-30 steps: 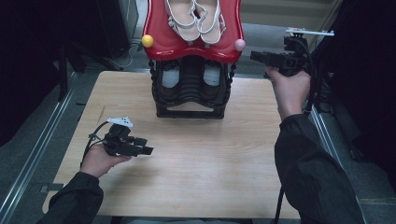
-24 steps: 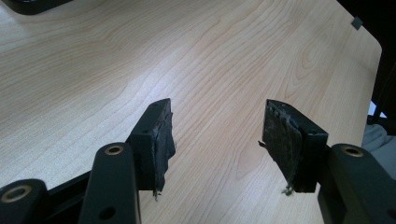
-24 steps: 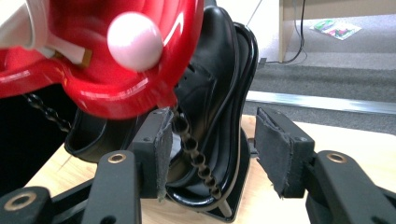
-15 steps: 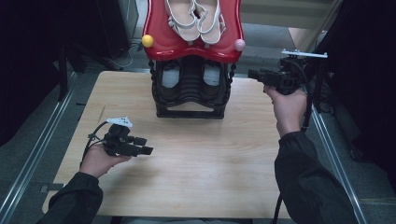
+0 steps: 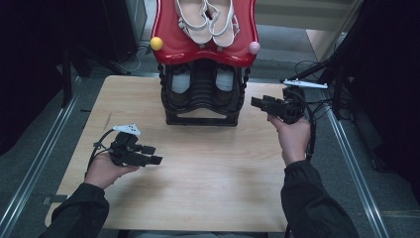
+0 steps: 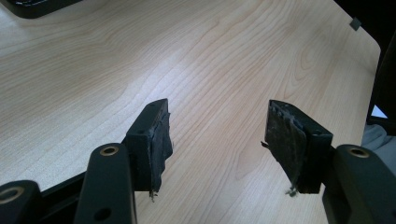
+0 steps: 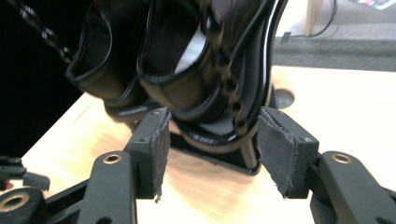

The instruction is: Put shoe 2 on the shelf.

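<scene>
A shoe rack stands at the back middle of the wooden table (image 5: 208,173). Its red top tray (image 5: 171,52) carries a pair of white sandals (image 5: 205,20). The black lower tier (image 5: 200,106) holds black shoes (image 7: 182,60). My right gripper (image 5: 257,103) hovers just right of the lower tier and points left at it. In the right gripper view the right gripper (image 7: 210,149) is open, with the rack's corner beyond the pads and nothing between them. My left gripper (image 5: 152,154) rests low at the table's left, open and empty (image 6: 217,135).
A yellow ball (image 5: 156,43) and a pink ball (image 5: 254,47) cap the red tray's front corners. Metal rails run along both sides of the table. Cables and a dark stand (image 5: 341,74) sit off the right edge. Bare wood lies in front of the rack.
My right hand has dropped from beside the red tray to the level of the black lower tier and moved nearer the person. The left hand has stayed put.
</scene>
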